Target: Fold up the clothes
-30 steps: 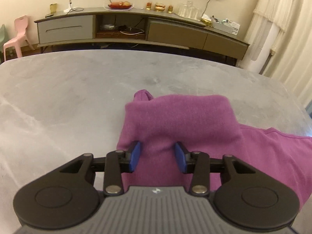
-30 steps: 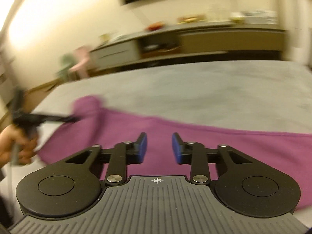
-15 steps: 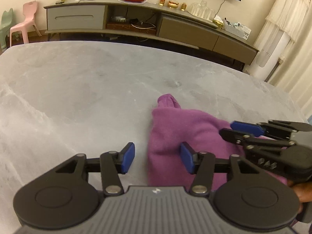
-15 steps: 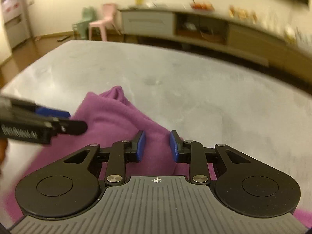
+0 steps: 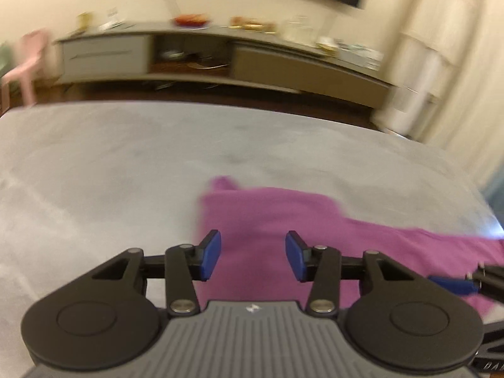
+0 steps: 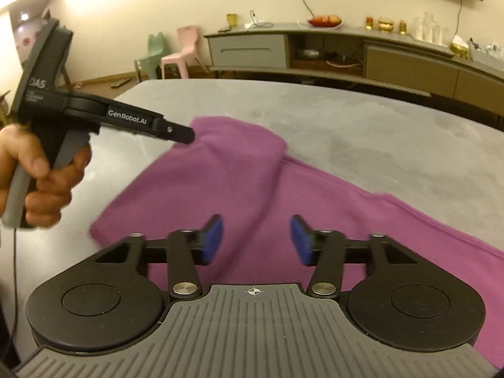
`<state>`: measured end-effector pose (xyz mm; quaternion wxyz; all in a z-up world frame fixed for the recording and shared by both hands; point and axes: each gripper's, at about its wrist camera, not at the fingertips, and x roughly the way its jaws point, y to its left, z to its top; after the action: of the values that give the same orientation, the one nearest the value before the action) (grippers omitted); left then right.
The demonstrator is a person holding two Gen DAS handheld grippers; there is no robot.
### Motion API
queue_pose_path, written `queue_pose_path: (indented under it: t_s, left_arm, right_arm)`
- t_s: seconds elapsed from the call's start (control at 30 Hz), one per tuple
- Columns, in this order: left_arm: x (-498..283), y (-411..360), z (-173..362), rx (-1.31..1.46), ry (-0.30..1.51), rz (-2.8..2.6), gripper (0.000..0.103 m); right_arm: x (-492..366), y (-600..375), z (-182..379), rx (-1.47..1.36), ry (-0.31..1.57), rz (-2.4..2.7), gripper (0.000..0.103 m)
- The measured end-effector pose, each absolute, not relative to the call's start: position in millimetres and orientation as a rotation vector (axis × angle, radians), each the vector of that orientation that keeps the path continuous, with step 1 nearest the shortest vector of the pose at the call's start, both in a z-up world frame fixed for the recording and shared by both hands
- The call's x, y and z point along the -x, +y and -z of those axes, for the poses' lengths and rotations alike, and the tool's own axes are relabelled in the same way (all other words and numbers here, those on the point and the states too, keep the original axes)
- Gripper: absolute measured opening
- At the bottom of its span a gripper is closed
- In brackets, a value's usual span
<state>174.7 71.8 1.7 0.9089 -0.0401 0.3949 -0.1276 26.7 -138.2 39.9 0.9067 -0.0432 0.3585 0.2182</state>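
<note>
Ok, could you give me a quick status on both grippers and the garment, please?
Left gripper open, empty, over the purple garment. Right gripper open, empty, above it too. Garment partly folded on the grey table. Nothing in the way.

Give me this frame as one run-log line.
task: fold clothes | left gripper: open, empty | right gripper: open, empty | purple garment: partly folded, lying on grey table

right tool (image 6: 256,239) jaws opened wider, left tool (image 5: 253,256) shifted back over garment (image 5: 271,220)

Home living room: long sideboard (image 6: 346,50), fruit plate (image 6: 324,20), pastel kids' chairs (image 6: 186,50).
</note>
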Motion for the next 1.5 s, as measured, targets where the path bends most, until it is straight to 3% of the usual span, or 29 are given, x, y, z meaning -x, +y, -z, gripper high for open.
queue_pose_path:
  t_s: [0.2,0.47,0.63,0.83,0.9,0.93,0.97,1.07,1.27,1.5]
  left_arm:
    - [-145.0,1.1,25.0,-0.226,0.838,0.36,0.046]
    - [-146.6,24.7,31.2,-0.28,0.824,0.205,0.046]
    - [-149.9,34.5,25.7,-0.26,0.833,0.168,0.046]
    - [-151.5,27.7,21.1,-0.276,0.842,0.167,0.046]
    - [-152.4,27.5,19.6,-0.269,0.845,0.167,0.046]
    - [-151.8,26.8,18.0,-0.266,0.843,0.167,0.046]
    - [-151.1,26.2,15.5,-0.264,0.838,0.166,0.046]
    - [-146.8,23.0,2.3,-0.248,0.804,0.167,0.046]
    - [-129.2,10.8,-32.1,-0.191,0.722,0.223,0.047]
    - [-132.5,-16.0,-21.0,-0.167,0.776,0.292,0.047]
  right_arm:
    - [-7.5,-235.0,-15.3,0.153,0.72,-0.164,0.055]
    - [2.4,-424.4,13.9,-0.317,0.664,0.414,0.071]
    - [-21.2,-425.7,53.6,-0.374,0.729,0.306,0.072]
    - [-39.0,-390.7,77.2,-0.167,0.778,0.335,0.081]
    - [-40.0,-388.0,77.7,-0.168,0.767,0.329,0.075]
    - [-44.5,-382.5,80.4,-0.163,0.759,0.312,0.054]
    - [-48.8,-377.7,81.6,-0.175,0.753,0.283,0.025]
    - [-60.0,-369.0,82.9,-0.17,0.739,0.28,0.009]
    - [-70.0,-306.5,70.9,0.135,0.605,0.265,0.007]
    - [-80.3,-217.1,71.0,0.305,0.51,0.08,0.01]
